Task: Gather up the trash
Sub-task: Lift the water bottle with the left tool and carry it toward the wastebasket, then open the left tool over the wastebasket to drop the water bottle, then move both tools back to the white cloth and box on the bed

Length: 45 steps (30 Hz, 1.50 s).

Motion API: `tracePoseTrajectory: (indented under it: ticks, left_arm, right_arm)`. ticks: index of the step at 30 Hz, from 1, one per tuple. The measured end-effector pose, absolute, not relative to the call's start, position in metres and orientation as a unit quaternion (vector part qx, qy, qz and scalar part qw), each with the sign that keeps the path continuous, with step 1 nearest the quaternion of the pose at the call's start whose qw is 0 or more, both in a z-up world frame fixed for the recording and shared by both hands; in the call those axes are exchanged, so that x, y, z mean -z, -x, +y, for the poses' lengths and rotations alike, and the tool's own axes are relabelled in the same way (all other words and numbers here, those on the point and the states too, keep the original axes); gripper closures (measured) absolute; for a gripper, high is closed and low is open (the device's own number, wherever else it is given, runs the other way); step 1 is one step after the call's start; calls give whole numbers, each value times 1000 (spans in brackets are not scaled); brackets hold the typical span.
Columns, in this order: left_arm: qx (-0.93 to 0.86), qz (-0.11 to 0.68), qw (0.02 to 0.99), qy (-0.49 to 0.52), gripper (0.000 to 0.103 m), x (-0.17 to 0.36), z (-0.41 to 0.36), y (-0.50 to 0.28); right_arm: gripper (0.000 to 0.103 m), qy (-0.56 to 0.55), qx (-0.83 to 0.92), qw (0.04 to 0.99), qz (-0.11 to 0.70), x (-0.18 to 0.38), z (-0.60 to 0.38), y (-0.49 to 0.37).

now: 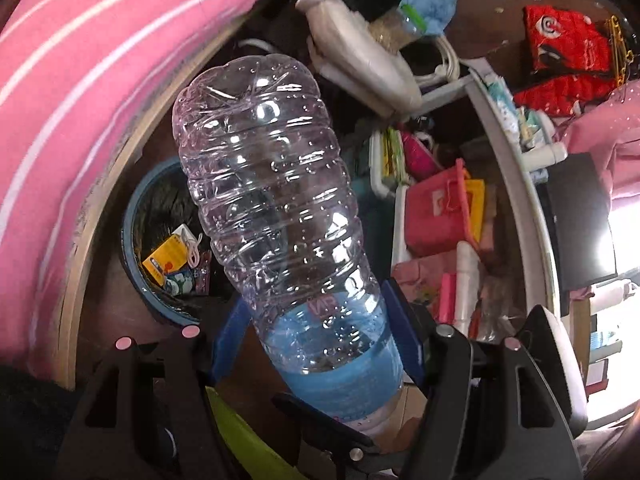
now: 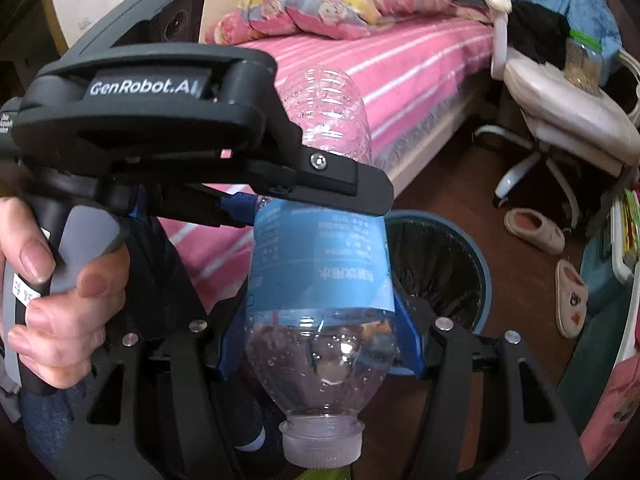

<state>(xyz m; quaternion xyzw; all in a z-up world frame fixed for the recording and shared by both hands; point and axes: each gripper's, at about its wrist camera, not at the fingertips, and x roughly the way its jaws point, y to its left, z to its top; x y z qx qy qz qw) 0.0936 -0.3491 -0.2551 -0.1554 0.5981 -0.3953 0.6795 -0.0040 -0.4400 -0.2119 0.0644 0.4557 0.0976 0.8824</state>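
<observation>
The bottle (image 1: 276,216) is held in the air between both tools, base pointing away and up, cap (image 2: 322,442) low and toward the right wrist camera. The left gripper (image 1: 316,344) is closed on it at the blue label (image 1: 344,364), its blue pads pressed to either side of the band; in the right wrist view this same tool crosses the frame from the left, with a hand (image 2: 52,296) on its grip. The right gripper (image 2: 320,340) also clamps the bottle, lower down, at the bottom edge of the label (image 2: 320,264) where the shoulder begins. The bin (image 2: 460,260), lined in black, stands on the floor just past the bottle beside the bed (image 2: 384,76); the left wrist view shows some wrappers (image 1: 176,260) already in it. The bottle looks empty apart from droplets inside, so it is likely very light, and its thin ribbed wall will probably buckle under a hard squeeze. Clear wet plastic is slippery; the label band and the stiffer neck near the cap seem the best places to hold. One gripper should be enough to carry it over the bin, provided the other lets go first so the bottle is not twisted between them.
</observation>
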Motion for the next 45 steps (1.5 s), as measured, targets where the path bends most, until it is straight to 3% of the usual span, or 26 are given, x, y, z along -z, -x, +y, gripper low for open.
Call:
tracePoseTrajectory:
  ticks: [12, 14, 16, 17, 18, 21, 38, 45]
  left_arm:
    - [387, 652, 635, 152, 39, 307, -391, -129]
    - [378, 659, 633, 146, 35, 314, -397, -133]
    - [358, 671, 634, 136, 22, 325, -403, -139]
    - [350, 676, 634, 135, 21, 329, -404, -141]
    - [347, 680, 632, 136, 21, 332, -403, -143]
    - [340, 685, 628, 142, 21, 337, -403, -147]
    - [345, 652, 636, 227, 21, 308, -364, -143]
    - [354, 578, 676, 290, 20, 259, -314, -128]
  right_arm:
    - [41, -106, -59, 861, 494, 255, -466, -13]
    - [41, -110, -53, 857, 500, 261, -471, -18]
    - [41, -106, -37, 858, 501, 265, -475, -23]
    - [37, -103, -26, 858, 502, 268, -477, -27]
    - [26, -99, -15, 857, 505, 270, -479, -30]
    - [16, -99, 15, 861, 498, 270, -486, -34]
    - [16, -89, -4, 882, 464, 225, -473, -24]
    - [16, -81, -41, 901, 424, 177, -446, -20]
